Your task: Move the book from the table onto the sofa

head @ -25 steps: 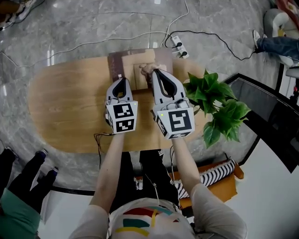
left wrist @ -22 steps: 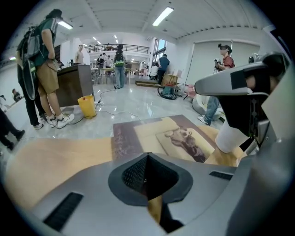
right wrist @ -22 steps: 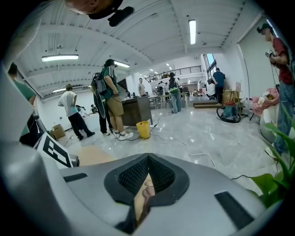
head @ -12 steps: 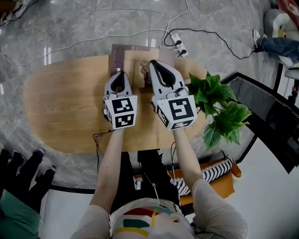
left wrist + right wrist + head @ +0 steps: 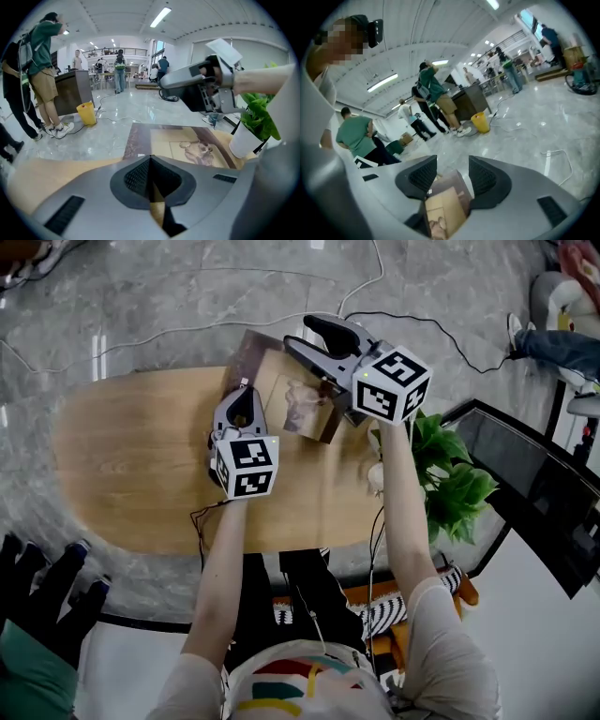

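Observation:
The book (image 5: 281,390) has a tan cover with a brown border. It lies skewed at the far edge of the oval wooden table (image 5: 141,456), partly overhanging it. My left gripper (image 5: 243,388) is shut on its left near edge; in the left gripper view the cover (image 5: 187,140) runs out from the closed jaws (image 5: 150,159). My right gripper (image 5: 305,334) hovers above the book's far right side and points left. Its jaws are opening. The right gripper view shows the book (image 5: 445,206) below the parted jaws (image 5: 452,171), with the pads off it.
A potted green plant (image 5: 450,474) stands at the table's right end, beside a black-framed side table (image 5: 525,484). Cables (image 5: 422,310) cross the marble floor beyond. People stand to the left (image 5: 40,75) near a yellow bin (image 5: 86,114).
My right gripper has let go of the book, lifted and swung right, and now points left with its jaws apart. The book has twisted toward the far edge. My left gripper moved slightly farther.

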`<move>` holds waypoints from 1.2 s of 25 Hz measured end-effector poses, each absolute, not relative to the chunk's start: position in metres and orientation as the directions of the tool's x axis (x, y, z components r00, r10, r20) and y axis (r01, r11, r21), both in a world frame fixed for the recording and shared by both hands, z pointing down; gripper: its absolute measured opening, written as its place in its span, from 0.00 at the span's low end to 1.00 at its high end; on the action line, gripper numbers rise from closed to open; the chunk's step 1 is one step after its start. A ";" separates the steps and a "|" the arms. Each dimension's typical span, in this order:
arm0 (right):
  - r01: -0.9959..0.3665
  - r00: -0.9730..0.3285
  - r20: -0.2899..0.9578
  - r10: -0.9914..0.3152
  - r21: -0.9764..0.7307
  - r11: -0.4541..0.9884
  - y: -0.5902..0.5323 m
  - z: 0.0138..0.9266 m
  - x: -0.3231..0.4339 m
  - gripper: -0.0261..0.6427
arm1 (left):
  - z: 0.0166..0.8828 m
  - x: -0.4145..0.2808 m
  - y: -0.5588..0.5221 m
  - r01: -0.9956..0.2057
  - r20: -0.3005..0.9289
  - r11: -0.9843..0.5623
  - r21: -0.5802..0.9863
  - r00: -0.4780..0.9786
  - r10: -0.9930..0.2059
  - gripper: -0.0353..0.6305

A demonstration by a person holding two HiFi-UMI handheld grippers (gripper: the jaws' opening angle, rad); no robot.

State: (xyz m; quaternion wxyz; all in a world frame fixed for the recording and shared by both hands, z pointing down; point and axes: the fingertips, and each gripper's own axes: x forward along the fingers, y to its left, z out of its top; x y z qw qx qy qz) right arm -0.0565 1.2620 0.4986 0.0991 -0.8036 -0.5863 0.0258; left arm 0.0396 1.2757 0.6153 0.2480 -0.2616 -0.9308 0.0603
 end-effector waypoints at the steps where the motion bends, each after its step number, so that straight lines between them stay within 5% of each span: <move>1: 0.919 0.375 0.144 0.916 -0.186 -0.347 1.273 0.504 -0.060 0.34 | 0.614 0.040 1.277 0.452 0.427 0.856 -0.250 -0.742 0.517 0.06; 5: 0.826 0.562 0.426 0.709 -0.244 -0.508 1.304 0.543 -0.070 0.38 | 0.609 0.040 1.285 0.441 0.412 0.859 -0.260 -0.753 0.512 0.06; 9: 0.686 0.713 0.559 0.424 -0.428 -0.589 1.301 0.582 -0.062 0.44 | 0.605 0.042 1.286 0.422 0.394 0.867 -0.265 -0.773 0.497 0.06; 19: 0.489 0.869 0.450 0.208 -0.711 -0.505 1.303 0.618 -0.025 0.44 | 0.603 0.041 1.287 0.434 0.339 0.858 -0.276 -0.791 0.509 0.06; 21: 0.443 0.895 0.398 0.199 -0.753 -0.486 1.303 0.619 -0.017 0.43 | 0.603 0.041 1.287 0.444 0.339 0.851 -0.282 -0.783 0.521 0.06; 23: 0.412 0.911 0.360 0.201 -0.770 -0.487 1.303 0.615 -0.012 0.30 | 0.602 0.043 1.290 0.469 0.338 0.837 -0.281 -0.768 0.544 0.06; 30: 0.383 0.920 0.283 0.270 -0.792 -0.476 1.300 0.581 -0.004 0.27 | 0.567 0.051 1.291 0.507 0.299 0.823 -0.254 -0.768 0.566 0.06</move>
